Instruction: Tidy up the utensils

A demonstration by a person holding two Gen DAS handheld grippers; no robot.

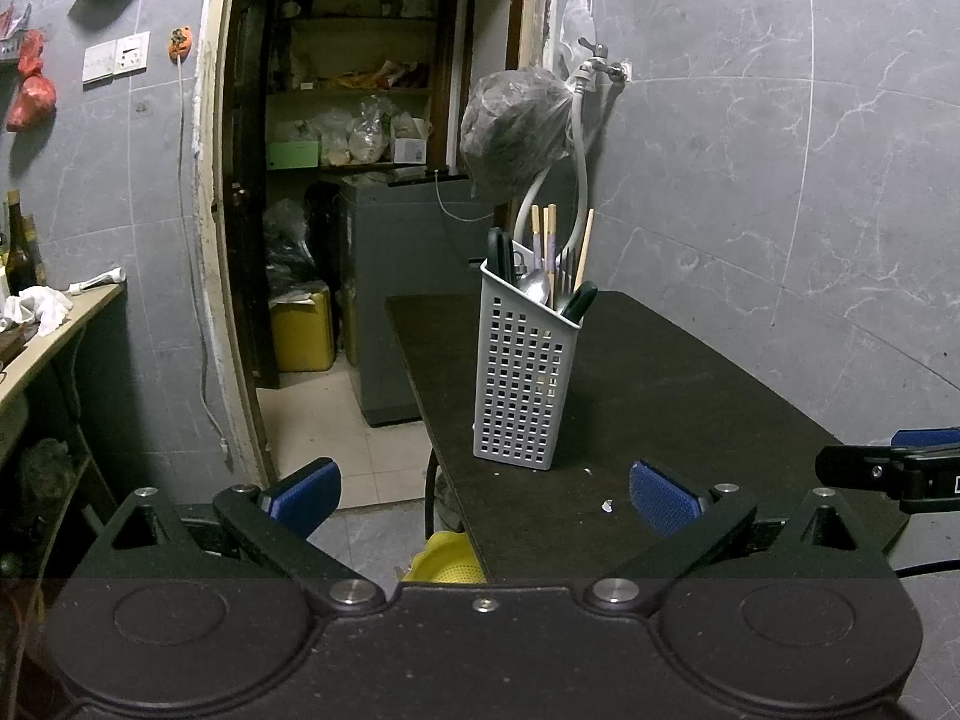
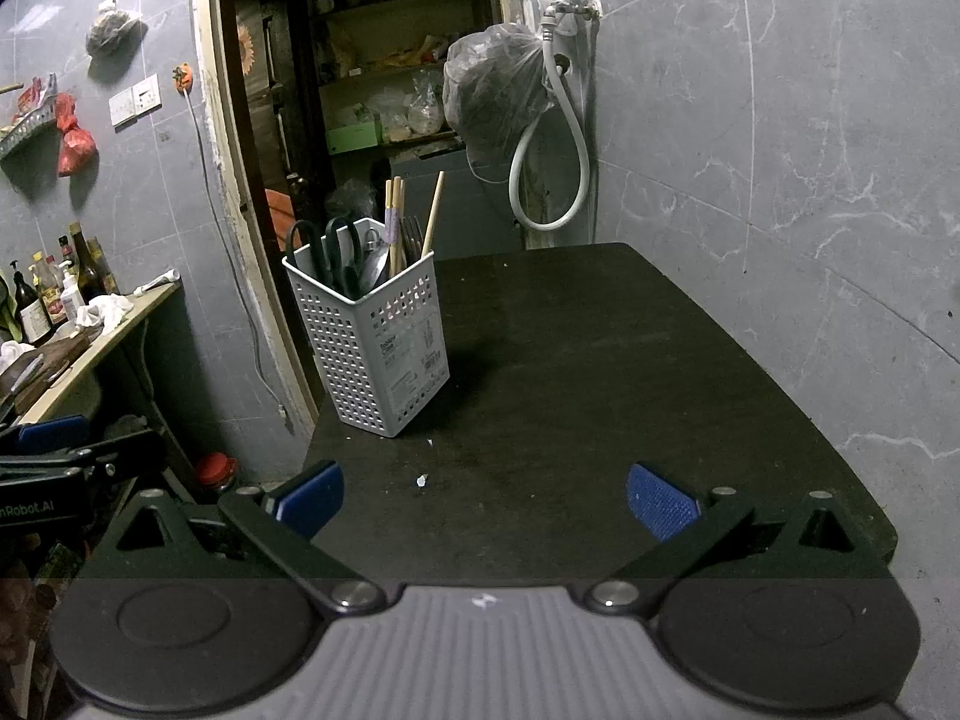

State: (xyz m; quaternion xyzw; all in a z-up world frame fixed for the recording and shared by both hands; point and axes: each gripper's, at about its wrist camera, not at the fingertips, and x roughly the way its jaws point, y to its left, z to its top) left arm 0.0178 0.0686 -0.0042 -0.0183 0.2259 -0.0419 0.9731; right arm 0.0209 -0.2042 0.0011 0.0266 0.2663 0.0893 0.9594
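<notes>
A white perforated utensil holder (image 1: pixel 525 372) stands upright on the black table (image 1: pixel 660 372), near its left edge. Chopsticks (image 1: pixel 549 234), a spoon (image 1: pixel 535 285), forks and black scissors handles stick out of it. In the right wrist view the same holder (image 2: pixel 378 342) stands left of centre, with scissors (image 2: pixel 336 252) and chopsticks (image 2: pixel 396 216) inside. My left gripper (image 1: pixel 485 495) is open and empty, short of the holder. My right gripper (image 2: pixel 485 495) is open and empty over the table's near part. Each gripper shows at the edge of the other's view.
A doorway (image 1: pixel 348 180) to a storage room opens behind the table. A dark plastic bag (image 1: pixel 516 132) and a hose hang from a wall tap. A side counter (image 2: pixel 90 348) with bottles stands at left. A yellow colander (image 1: pixel 447 558) lies on the floor. Small white crumbs (image 2: pixel 422 480) dot the table.
</notes>
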